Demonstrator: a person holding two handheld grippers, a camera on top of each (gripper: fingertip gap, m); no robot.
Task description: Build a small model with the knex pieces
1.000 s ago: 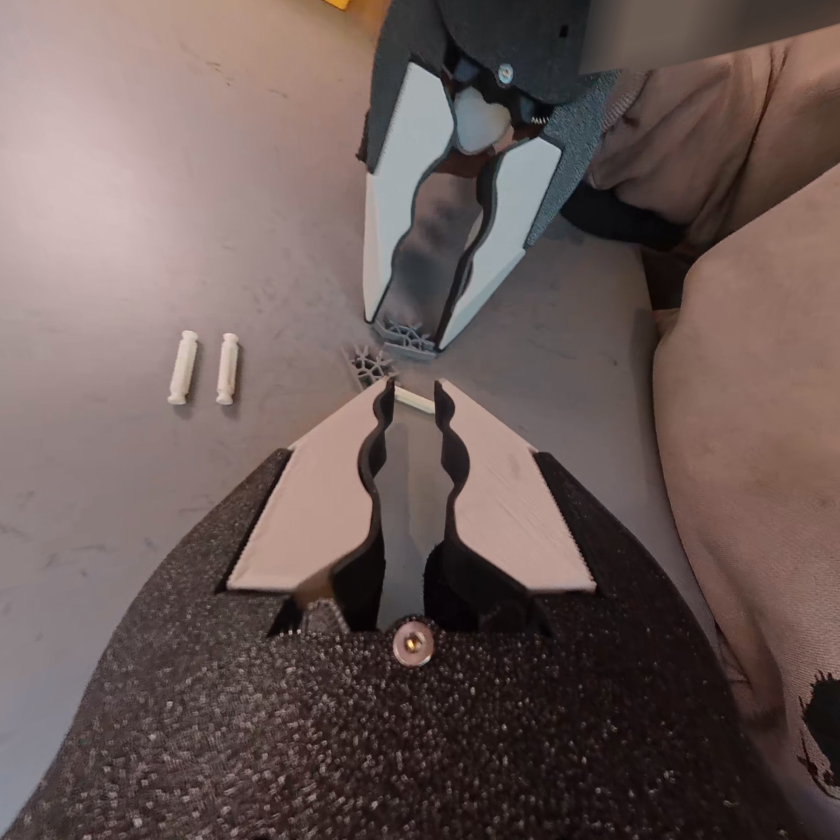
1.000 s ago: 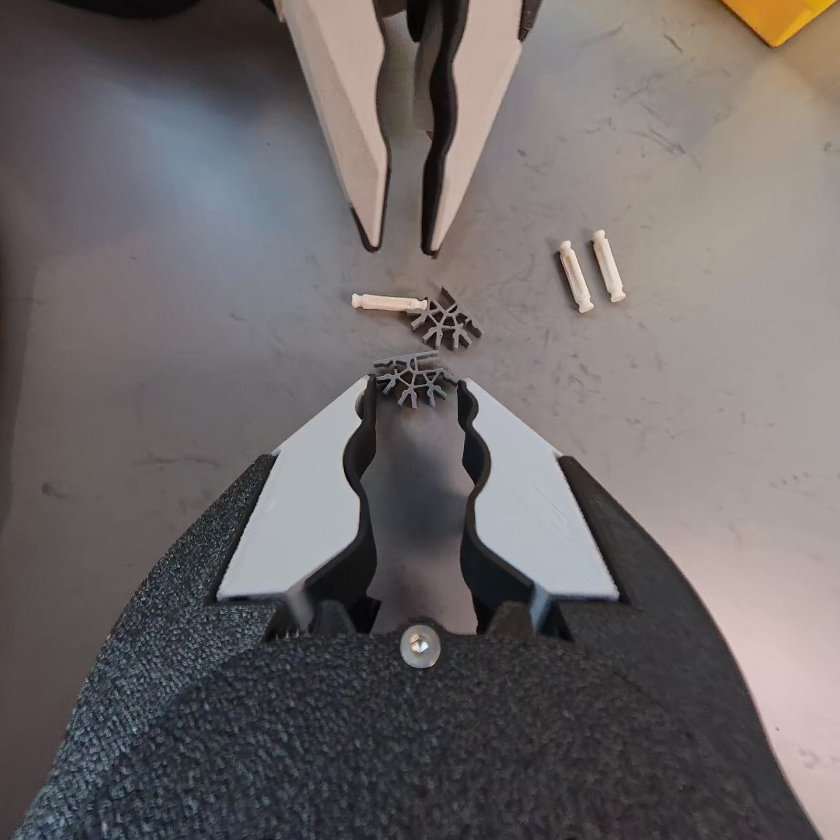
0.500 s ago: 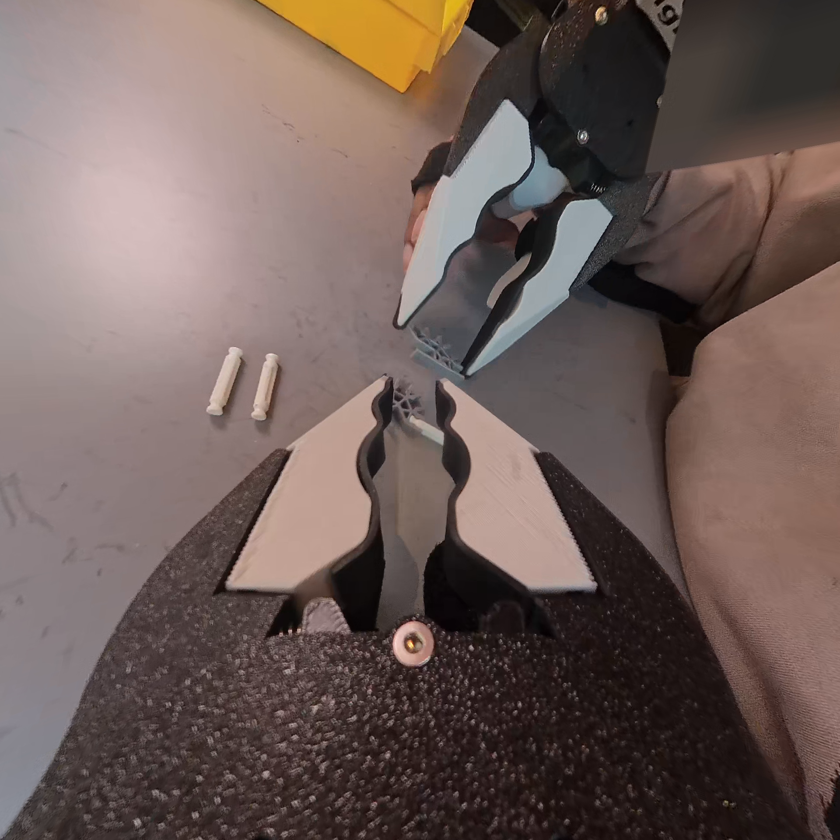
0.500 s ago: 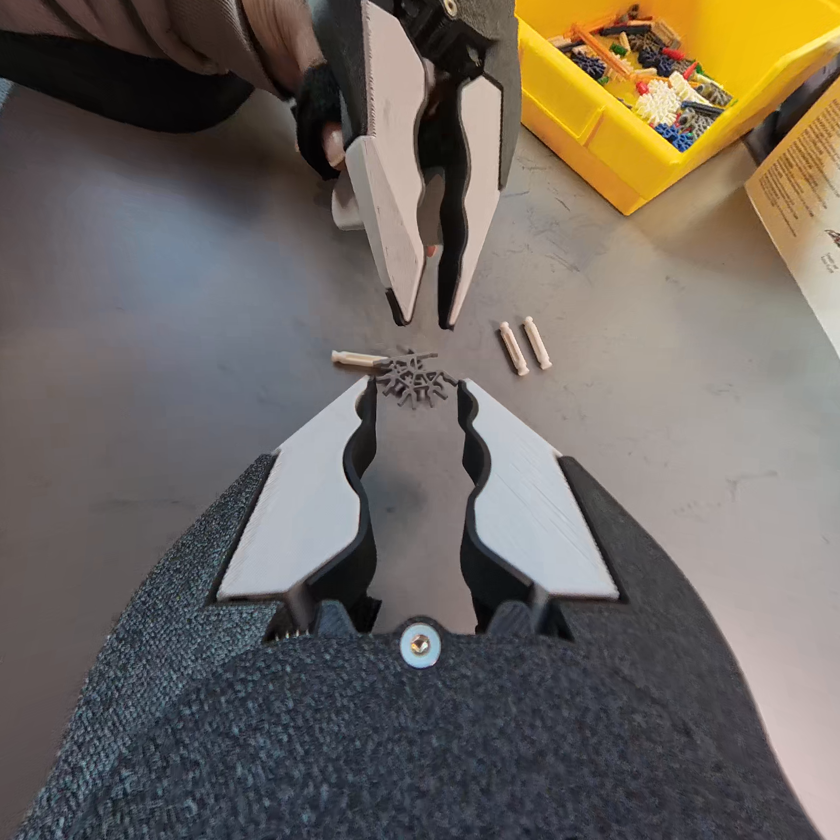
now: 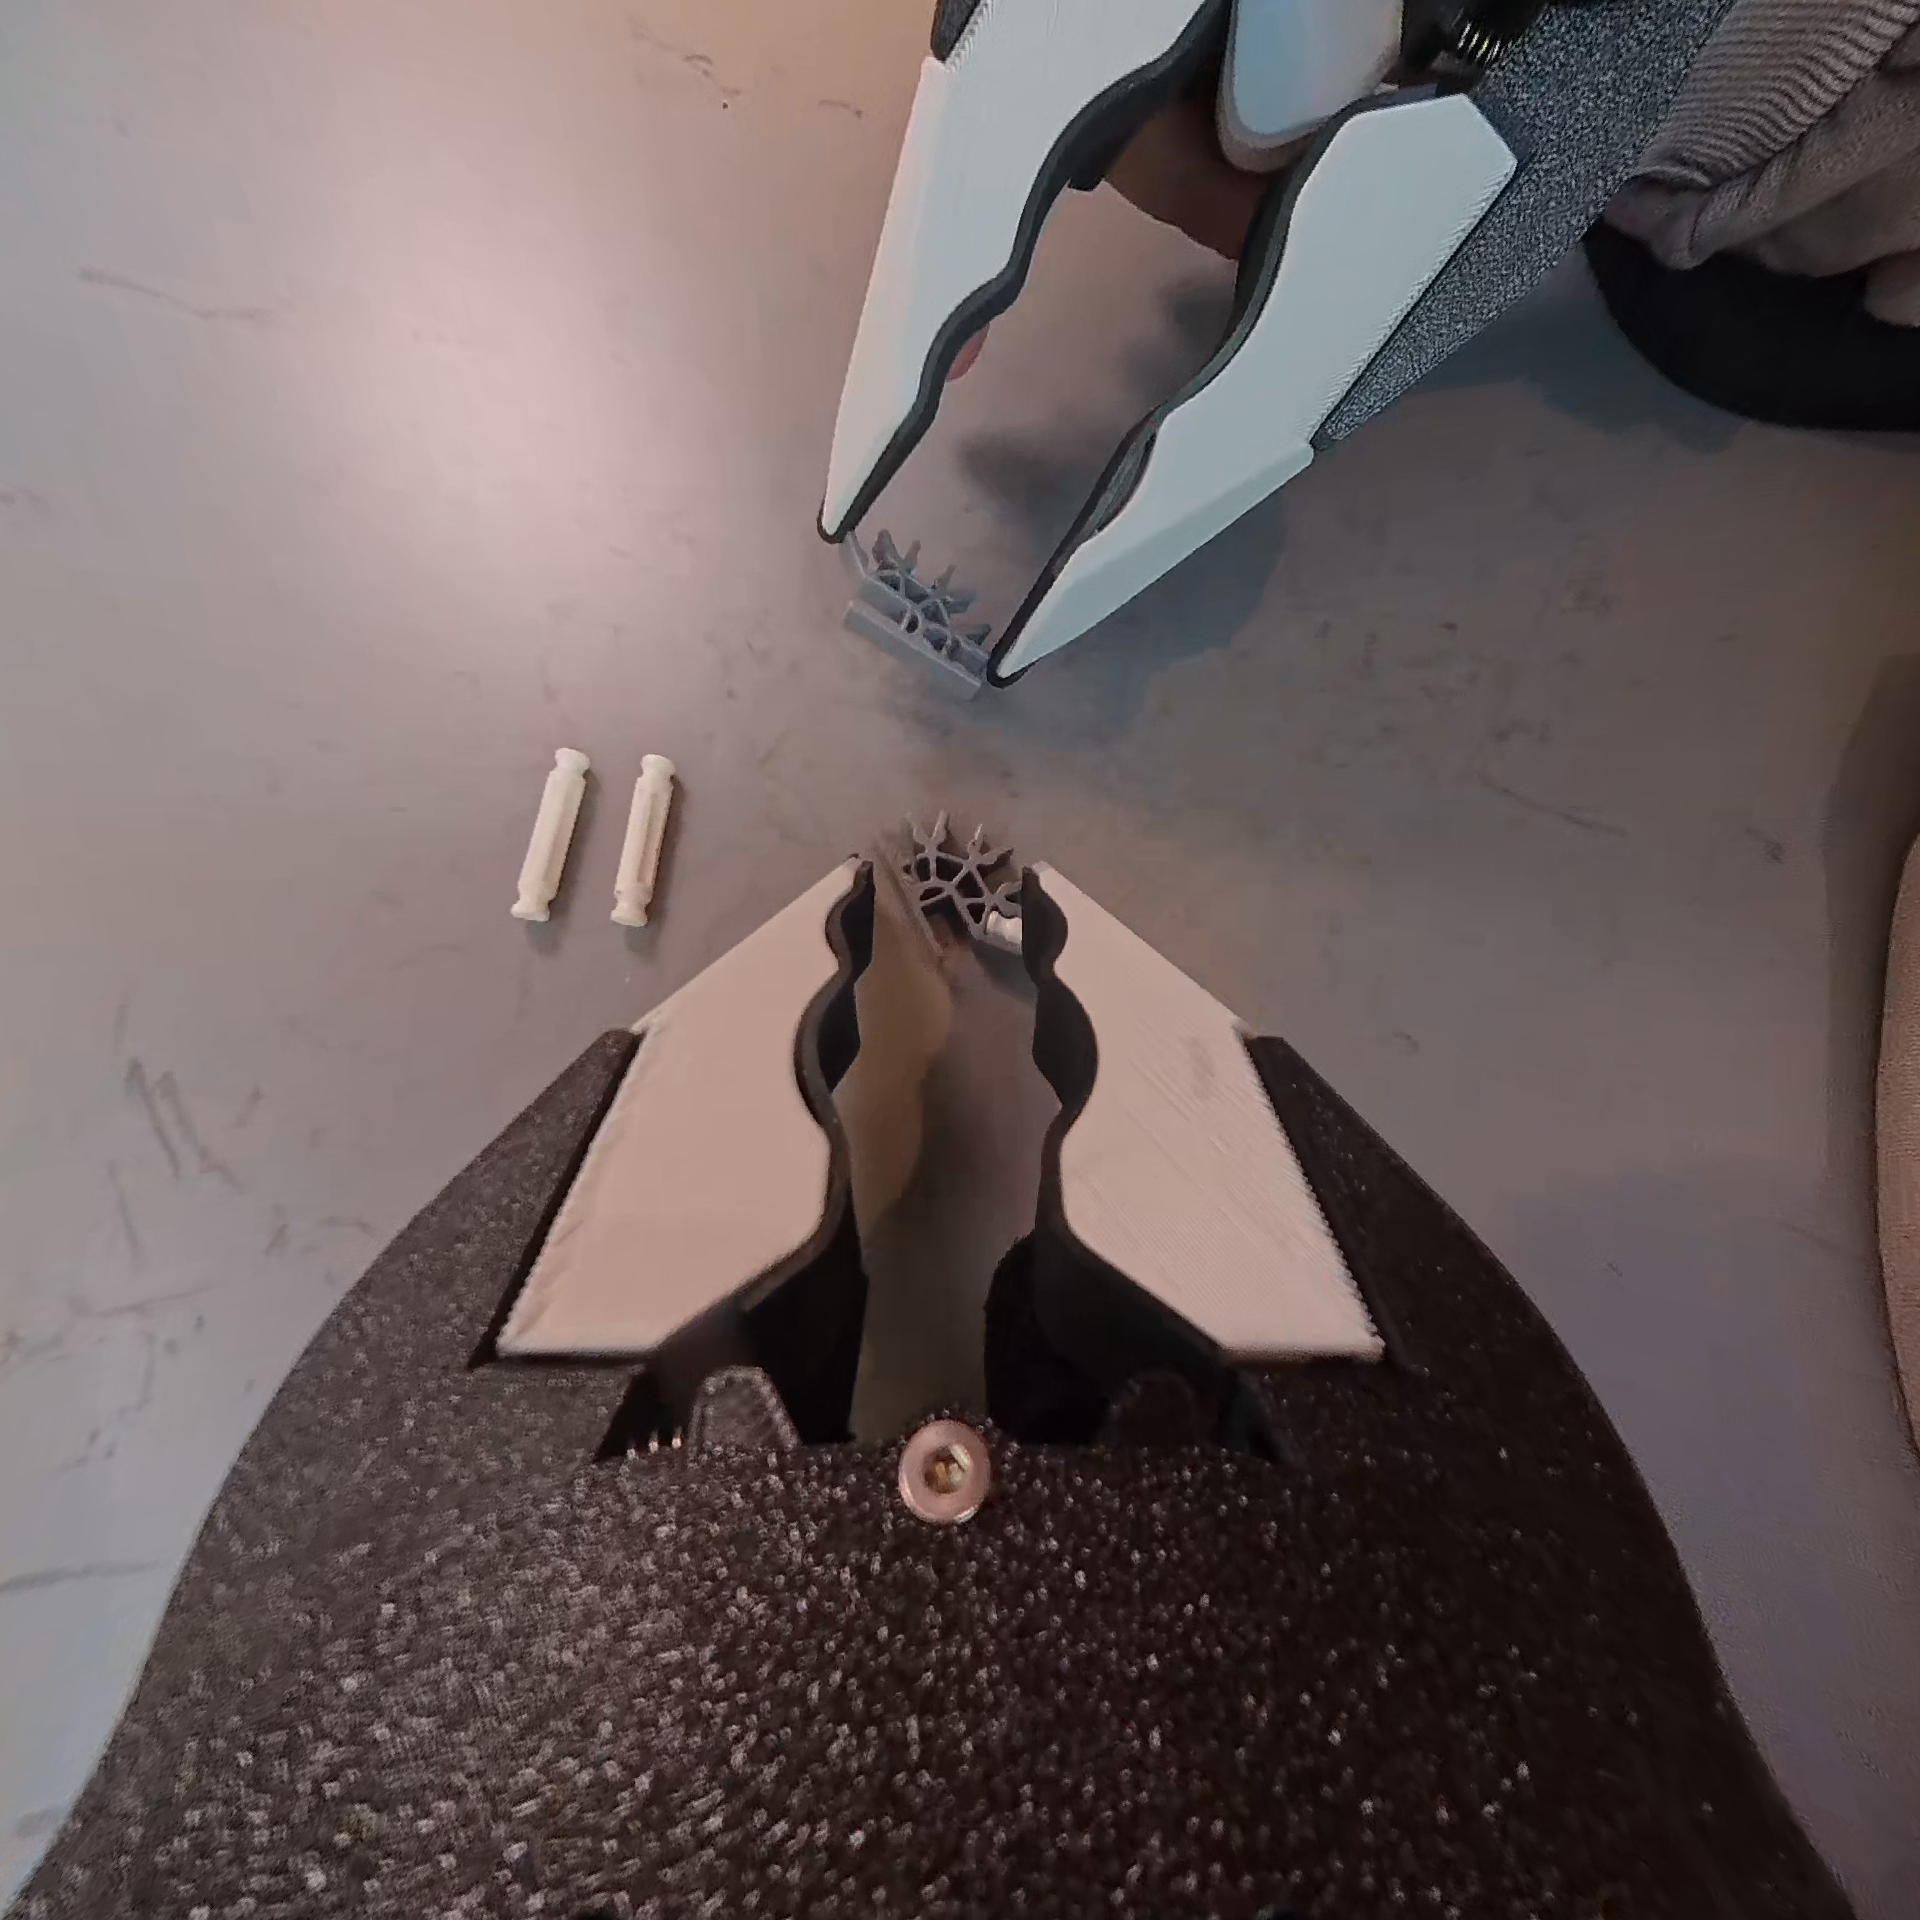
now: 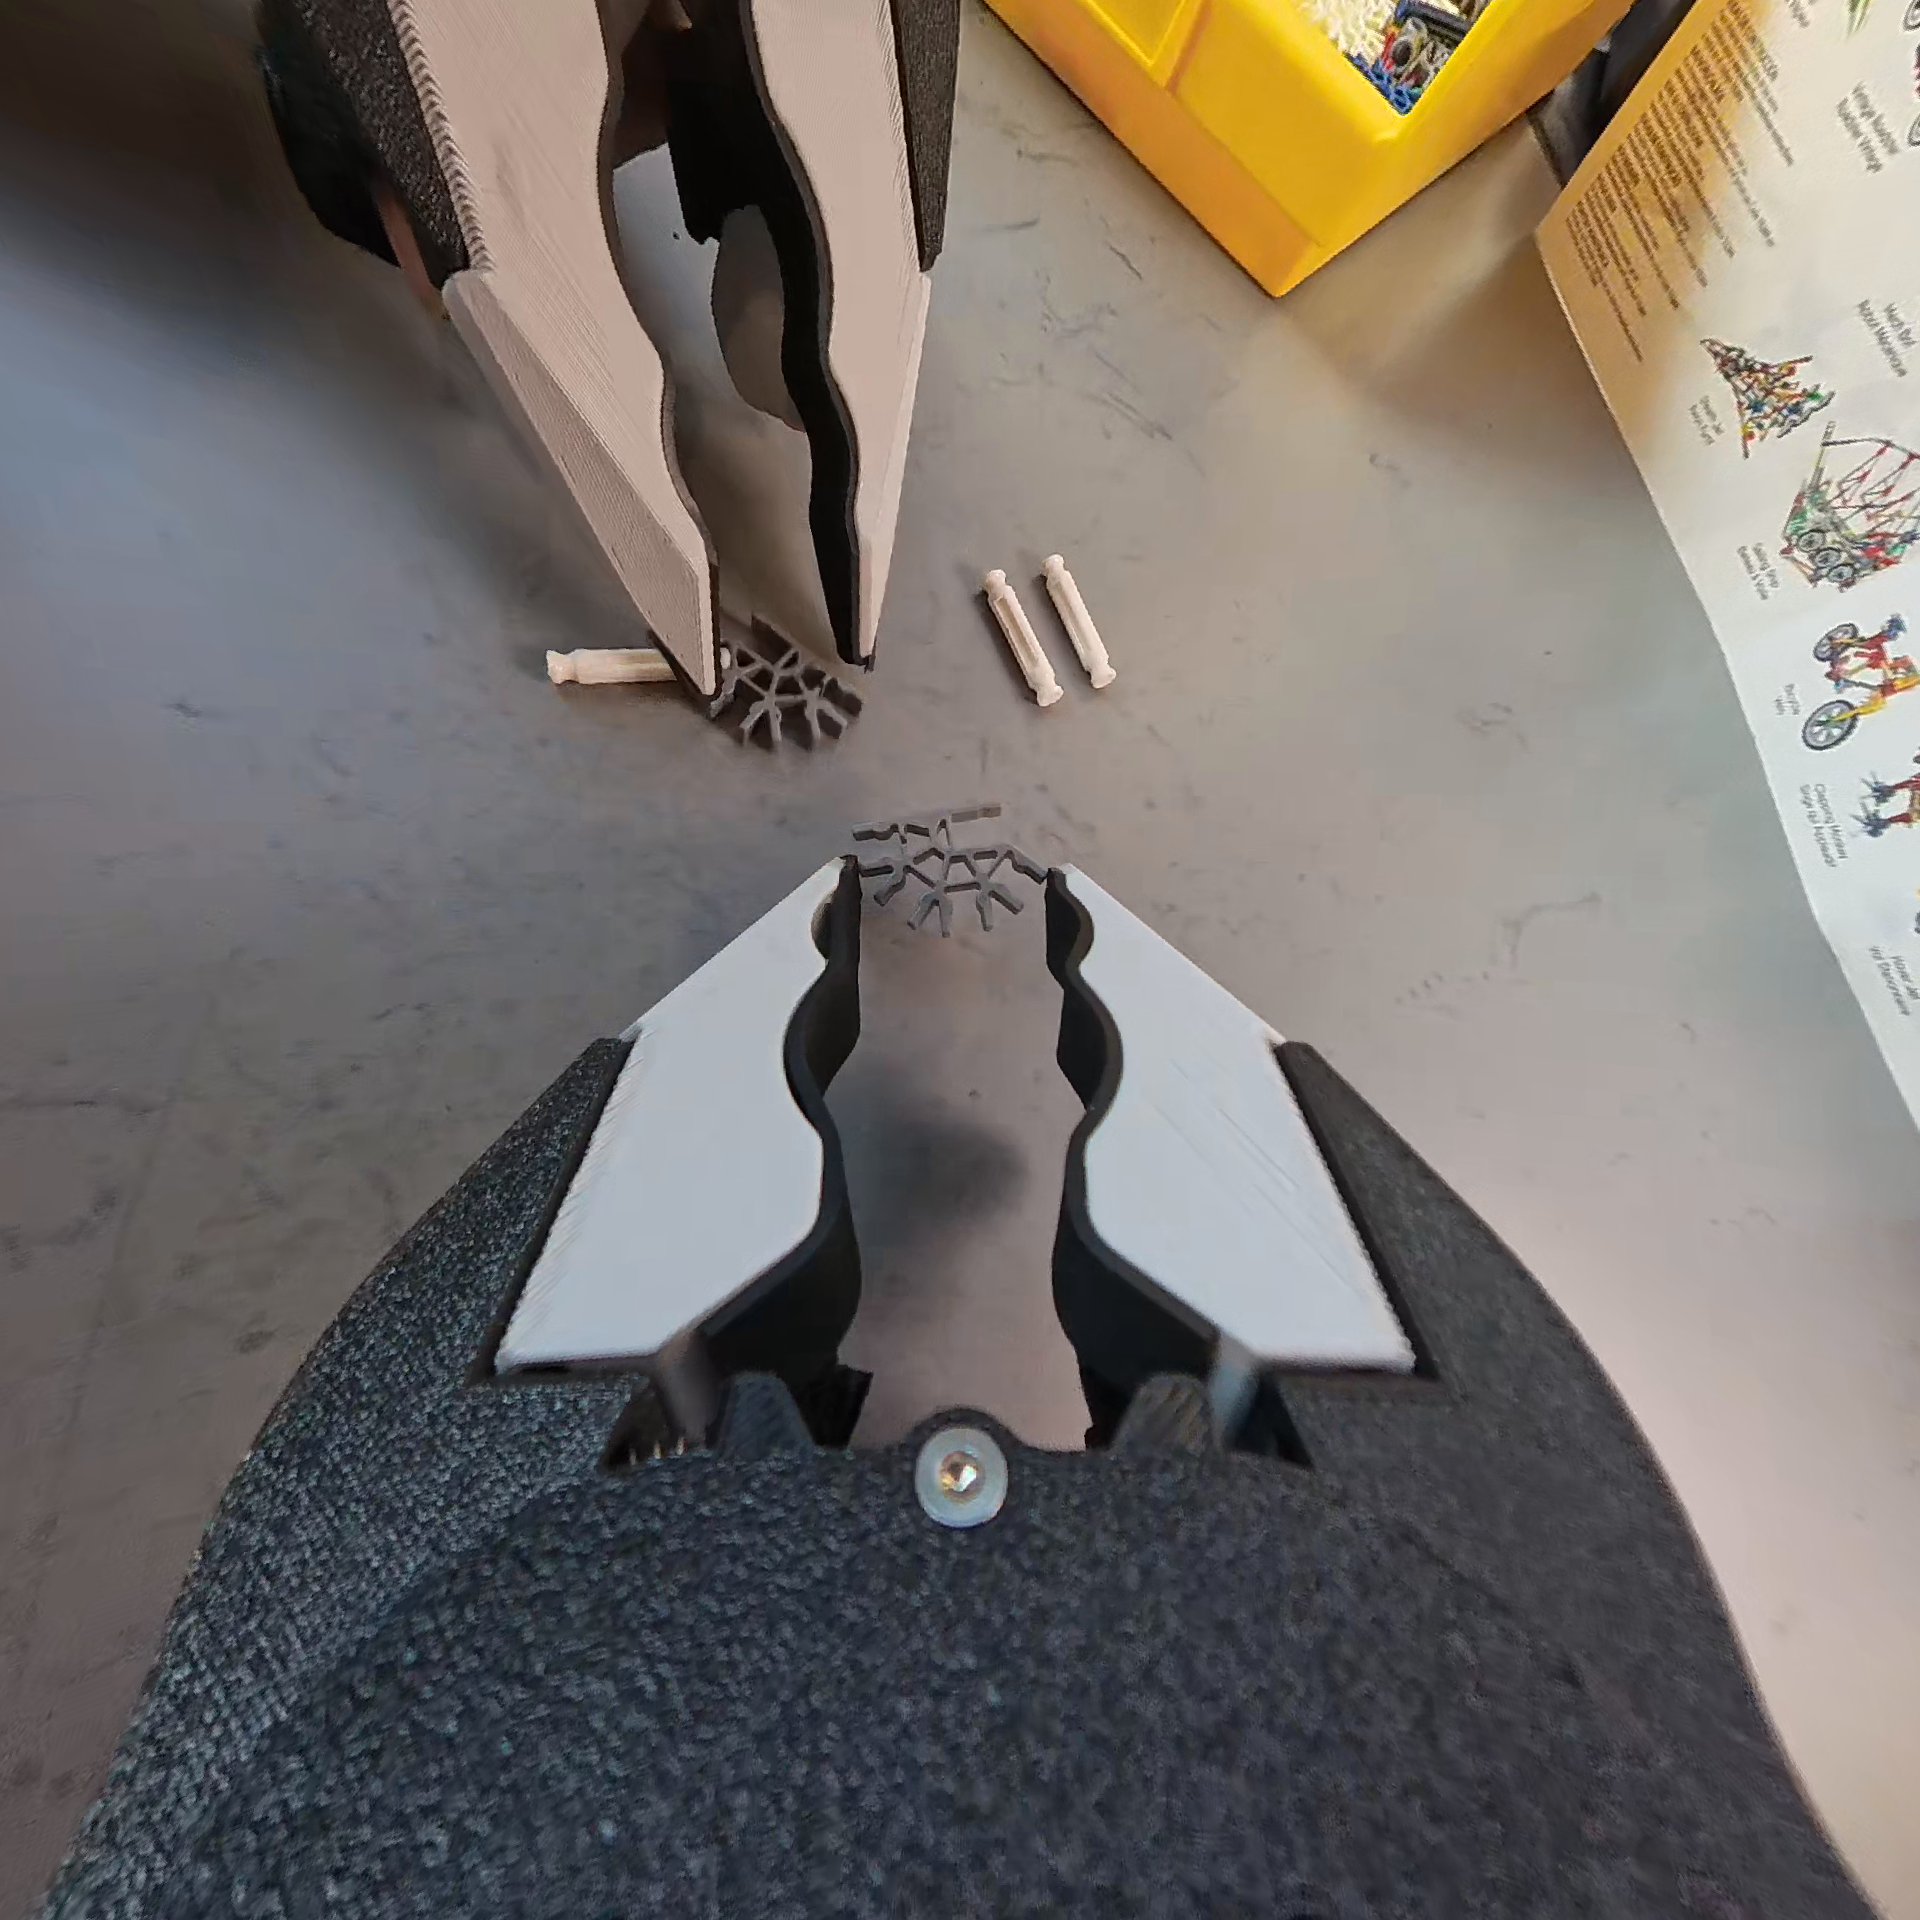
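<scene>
The table [image 6: 312, 935] is a smooth, matt grey surface with faint scratches and scuffs. Each gripper body [image 6: 935, 1662] is black plastic with a rough, grainy texture; the fingers [image 6: 686, 1174] are pale matt plastic with fine printed ridges, edged in black rubbery lining. A shiny metal screw [image 6: 961, 1478] sits at the base. Two grey connectors [image 6: 790, 691] [image 6: 940, 873] and three cream rods [image 6: 1018, 649] look like hard, smooth plastic. The bin [image 6: 1247, 135] is glossy yellow plastic. The leaflet [image 6: 1766, 468] is printed paper. A sleeve [image 5: 1766, 135] is ribbed beige cloth.
</scene>
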